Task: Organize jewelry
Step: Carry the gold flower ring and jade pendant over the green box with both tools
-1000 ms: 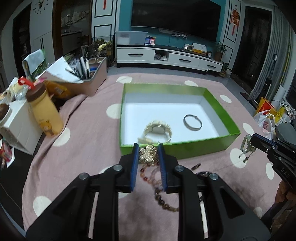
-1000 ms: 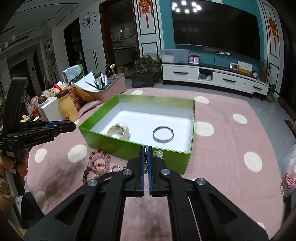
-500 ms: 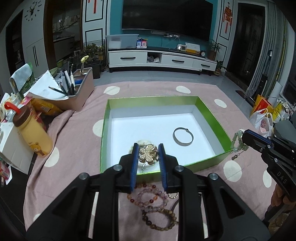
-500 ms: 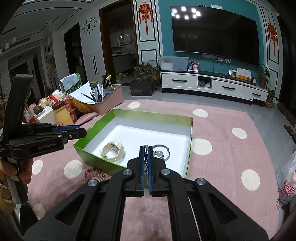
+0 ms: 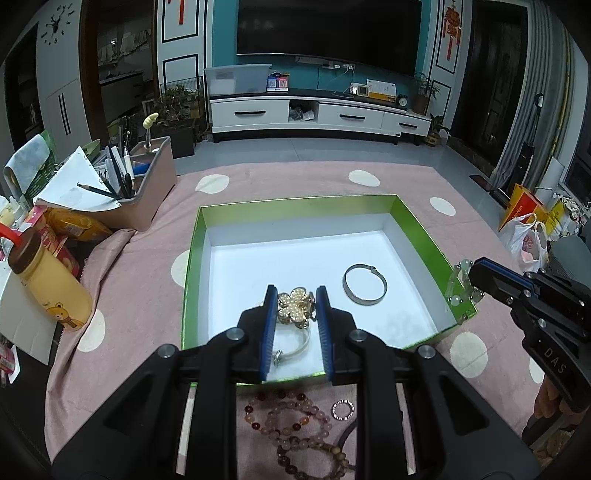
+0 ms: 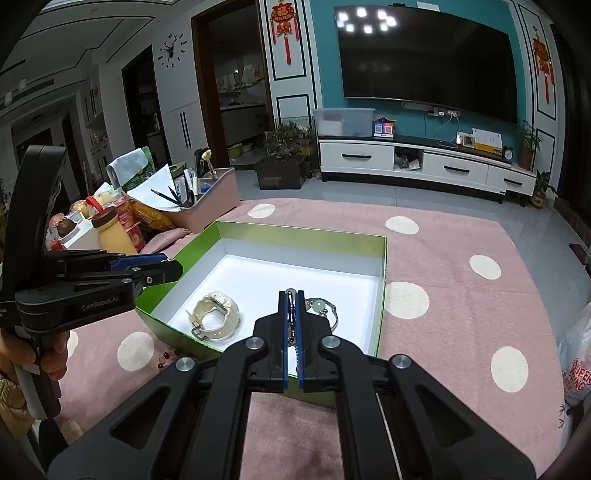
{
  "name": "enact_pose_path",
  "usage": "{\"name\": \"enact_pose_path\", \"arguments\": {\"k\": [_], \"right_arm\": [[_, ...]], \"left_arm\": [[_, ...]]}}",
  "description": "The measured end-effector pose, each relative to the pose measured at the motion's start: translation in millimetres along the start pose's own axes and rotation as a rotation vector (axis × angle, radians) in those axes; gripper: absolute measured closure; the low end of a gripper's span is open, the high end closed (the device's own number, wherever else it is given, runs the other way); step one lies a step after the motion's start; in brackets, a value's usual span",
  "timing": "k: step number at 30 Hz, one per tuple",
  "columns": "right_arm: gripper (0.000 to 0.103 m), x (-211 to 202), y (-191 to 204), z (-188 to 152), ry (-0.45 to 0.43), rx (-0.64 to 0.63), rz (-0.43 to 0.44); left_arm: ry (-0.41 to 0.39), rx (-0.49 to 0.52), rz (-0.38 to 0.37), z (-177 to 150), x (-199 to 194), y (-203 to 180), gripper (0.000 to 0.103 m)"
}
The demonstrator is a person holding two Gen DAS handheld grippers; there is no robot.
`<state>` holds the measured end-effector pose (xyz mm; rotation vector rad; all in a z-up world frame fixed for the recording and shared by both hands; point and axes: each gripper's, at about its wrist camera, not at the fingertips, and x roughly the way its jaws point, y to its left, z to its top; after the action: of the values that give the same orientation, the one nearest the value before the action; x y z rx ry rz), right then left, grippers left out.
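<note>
The left wrist view looks forward and steeply down along its own fingers (image 5: 271, 317), close above the near wall of the green box (image 5: 192, 258), facing the television (image 5: 328, 27) at 12 o'clock. The right wrist view sits a little farther back toward the box's near right corner, angled less steeply, with the box (image 6: 306, 232) at 11 o'clock and the television (image 6: 424, 59) at 1 o'clock. Both views share the box, the pink spotted cloth (image 5: 140, 280) on the desk, and the white cabinet (image 6: 424, 166). Each view catches the other gripper at its edge: the right gripper (image 5: 476, 271) at 3 o'clock, the left gripper (image 6: 173, 269) at 9 o'clock.
</note>
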<state>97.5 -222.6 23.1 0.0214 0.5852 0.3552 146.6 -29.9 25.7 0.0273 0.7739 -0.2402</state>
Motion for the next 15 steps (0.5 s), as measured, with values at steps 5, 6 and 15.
{"name": "enact_pose_path", "arguments": {"k": [5,6,15], "right_arm": [[0.100,9.4,-0.5,1.0,0.014,0.005,0.005],[0.100,11.2,-0.4,1.3,0.017,0.005,0.006],[0.100,25.8,-0.1,4.5,0.035,0.005,0.011]], "left_arm": [[0.015,-0.007,-0.002,5.5,10.2,0.2,0.082],[0.019,-0.008,-0.005,7.2,13.1,-0.2,0.082],[0.041,0.007,0.000,14.1,30.7,-7.9,0.082]]}}
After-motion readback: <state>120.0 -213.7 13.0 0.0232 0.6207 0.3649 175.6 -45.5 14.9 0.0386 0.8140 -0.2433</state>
